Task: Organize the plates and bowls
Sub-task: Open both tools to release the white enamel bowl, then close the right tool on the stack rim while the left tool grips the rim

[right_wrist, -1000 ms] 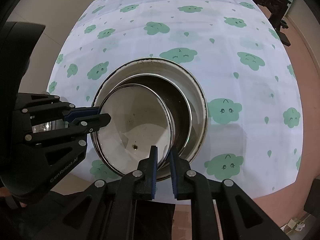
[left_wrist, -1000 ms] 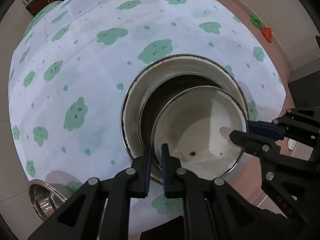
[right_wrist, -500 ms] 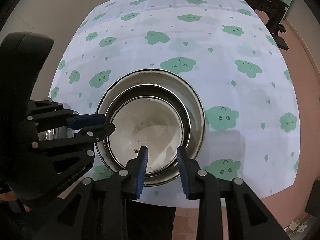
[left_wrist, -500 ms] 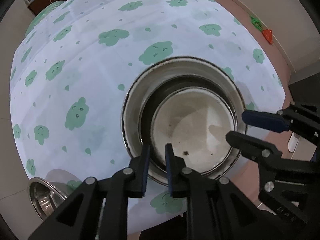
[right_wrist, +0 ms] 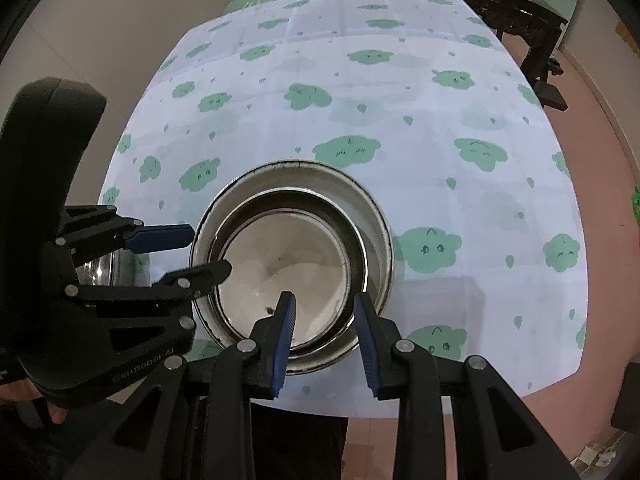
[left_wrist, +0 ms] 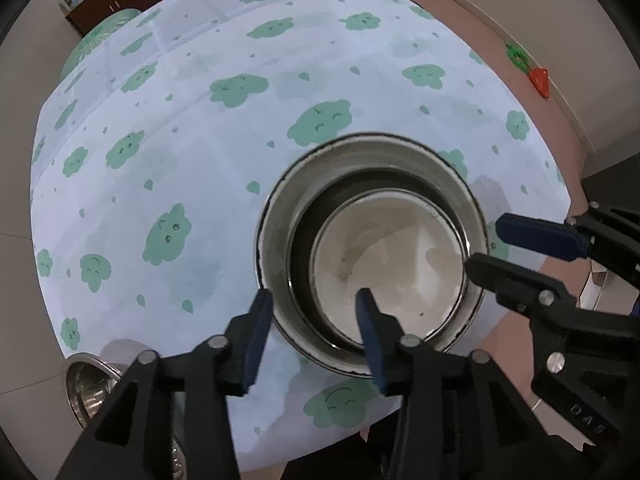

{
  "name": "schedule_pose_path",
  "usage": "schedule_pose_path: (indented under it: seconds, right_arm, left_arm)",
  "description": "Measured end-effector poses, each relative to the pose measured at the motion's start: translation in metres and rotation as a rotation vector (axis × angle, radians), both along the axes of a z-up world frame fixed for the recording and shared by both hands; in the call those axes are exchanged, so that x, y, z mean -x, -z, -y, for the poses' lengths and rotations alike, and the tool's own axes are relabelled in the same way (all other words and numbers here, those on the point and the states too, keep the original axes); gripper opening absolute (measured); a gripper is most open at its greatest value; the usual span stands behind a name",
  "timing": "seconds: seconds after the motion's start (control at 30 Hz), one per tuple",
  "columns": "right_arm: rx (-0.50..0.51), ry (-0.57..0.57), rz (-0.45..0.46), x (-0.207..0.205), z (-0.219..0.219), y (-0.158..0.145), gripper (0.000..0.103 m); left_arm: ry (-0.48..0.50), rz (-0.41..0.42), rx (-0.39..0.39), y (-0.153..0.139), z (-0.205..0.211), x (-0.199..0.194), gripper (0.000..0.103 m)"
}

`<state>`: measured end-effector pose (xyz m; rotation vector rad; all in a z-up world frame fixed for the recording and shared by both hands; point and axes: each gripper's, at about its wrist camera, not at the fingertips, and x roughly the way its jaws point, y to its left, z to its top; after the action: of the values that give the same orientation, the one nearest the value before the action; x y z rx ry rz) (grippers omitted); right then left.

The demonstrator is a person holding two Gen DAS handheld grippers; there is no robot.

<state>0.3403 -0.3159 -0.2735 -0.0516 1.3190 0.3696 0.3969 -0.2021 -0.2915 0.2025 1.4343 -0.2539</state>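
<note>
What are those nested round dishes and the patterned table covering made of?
The nested round dishes look like metal, probably stainless steel: thin grey rims with dull reflections. The white tablecloth with green clouds seems thin plastic or coated fabric, showing fold creases and faint sheen.

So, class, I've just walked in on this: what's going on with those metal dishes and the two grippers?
A person is tidying dishes with two handheld grippers. Three round metal dishes sit nested on the cloud-print tablecloth: a small plate inside a middle dish inside the large outer bowl. The left gripper straddles the stack's near rim, its jaws opening with nothing gripped. The right gripper is open over the opposite rim, gripping nothing either. Another steel bowl waits at the table's edge.
</note>
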Motion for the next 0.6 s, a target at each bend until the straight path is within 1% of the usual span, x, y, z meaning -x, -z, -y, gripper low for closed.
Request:
schedule_pose_path:
  seconds: [0.1, 0.37, 0.43, 0.47, 0.5, 0.6]
  right_arm:
    - [-0.001, 0.009, 0.015, 0.000, 0.001, -0.003, 0.033]
    - [-0.004, 0.027, 0.038, -0.003, 0.005, -0.007, 0.034]
    - [-0.003, 0.031, 0.042, -0.004, 0.007, -0.008, 0.037]
    - [-0.004, 0.033, 0.045, -0.004, 0.007, -0.008, 0.043]
    - [-0.006, 0.035, 0.049, -0.005, 0.008, -0.009, 0.046]
    - [-0.012, 0.047, 0.058, -0.007, 0.011, -0.010, 0.046]
  left_arm:
    - [-0.007, 0.009, 0.003, -0.003, -0.001, -0.001, 0.054]
    - [-0.022, 0.036, 0.005, -0.010, -0.003, -0.002, 0.055]
    - [-0.027, 0.039, 0.005, -0.011, -0.004, -0.003, 0.055]
    - [-0.030, 0.042, 0.004, -0.012, -0.004, -0.003, 0.055]
    - [-0.032, 0.047, 0.001, -0.012, -0.004, -0.003, 0.055]
    - [-0.047, 0.056, 0.002, -0.015, -0.008, -0.005, 0.055]
